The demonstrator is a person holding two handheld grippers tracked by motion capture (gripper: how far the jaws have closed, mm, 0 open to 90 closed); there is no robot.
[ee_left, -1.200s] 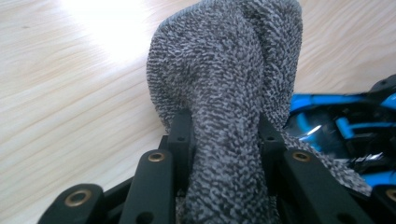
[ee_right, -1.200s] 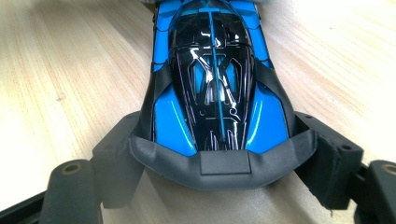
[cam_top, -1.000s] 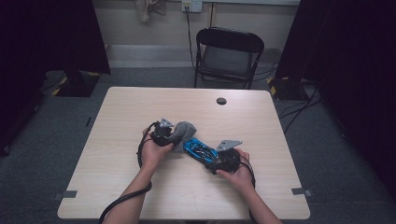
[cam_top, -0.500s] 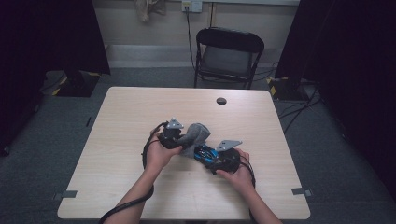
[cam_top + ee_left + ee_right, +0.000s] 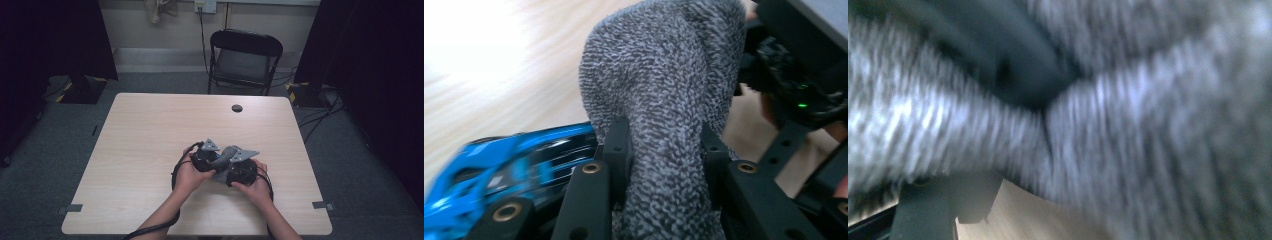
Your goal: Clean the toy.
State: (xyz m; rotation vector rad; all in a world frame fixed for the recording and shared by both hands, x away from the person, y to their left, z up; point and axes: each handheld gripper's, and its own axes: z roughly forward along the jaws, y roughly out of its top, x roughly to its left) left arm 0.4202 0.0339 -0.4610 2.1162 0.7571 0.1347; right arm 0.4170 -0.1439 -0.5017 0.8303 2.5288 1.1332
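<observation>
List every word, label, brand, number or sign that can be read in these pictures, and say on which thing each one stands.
None can be read.
Blue toy car: dark stripes, blurred; no letters legible.
Grey terry cloth, pinched in the left gripper jaws: bears no text.
Pale wooden table: no text.

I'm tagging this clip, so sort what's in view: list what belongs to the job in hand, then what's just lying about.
In use:
- grey cloth, clamped in the left gripper
- blue toy car
- right gripper

Lying about:
- black round thing on the table
- folding chair
</observation>
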